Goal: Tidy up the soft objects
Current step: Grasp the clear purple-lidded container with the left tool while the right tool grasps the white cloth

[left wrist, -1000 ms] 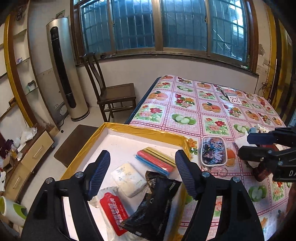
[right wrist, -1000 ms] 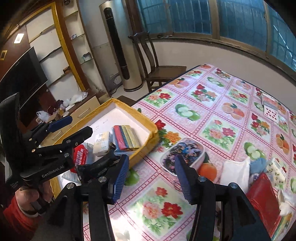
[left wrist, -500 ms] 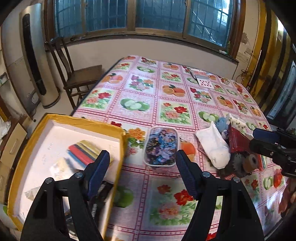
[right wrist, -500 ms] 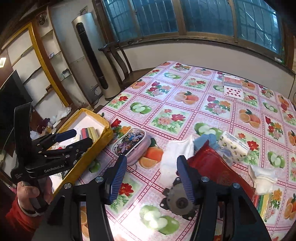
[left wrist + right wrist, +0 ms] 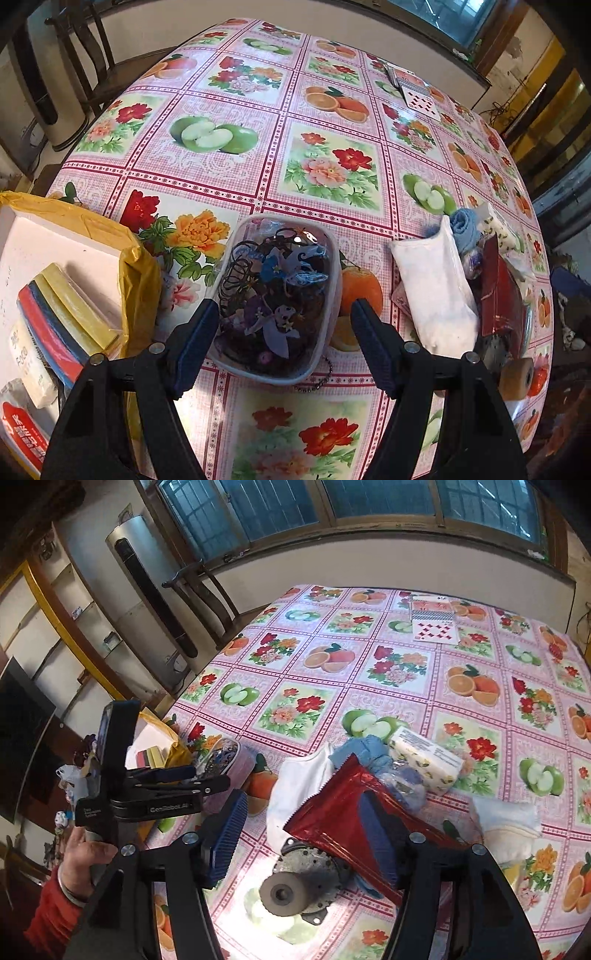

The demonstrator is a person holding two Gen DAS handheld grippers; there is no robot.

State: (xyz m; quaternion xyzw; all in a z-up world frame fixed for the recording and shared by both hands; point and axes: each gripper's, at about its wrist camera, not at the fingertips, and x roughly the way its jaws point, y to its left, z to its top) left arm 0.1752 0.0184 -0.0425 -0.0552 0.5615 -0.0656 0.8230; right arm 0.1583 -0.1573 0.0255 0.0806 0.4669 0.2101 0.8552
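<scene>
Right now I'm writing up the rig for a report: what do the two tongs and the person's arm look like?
Both tongs are matte black plastic with silver pivot bolts and two blue ribbed pads. The left tongs and right tongs match. Seen from the right wrist, the left unit has white "GenRobot.AI" lettering and an upright black block on top. The hand holding it wears a red sleeve and a silver bangle.
</scene>
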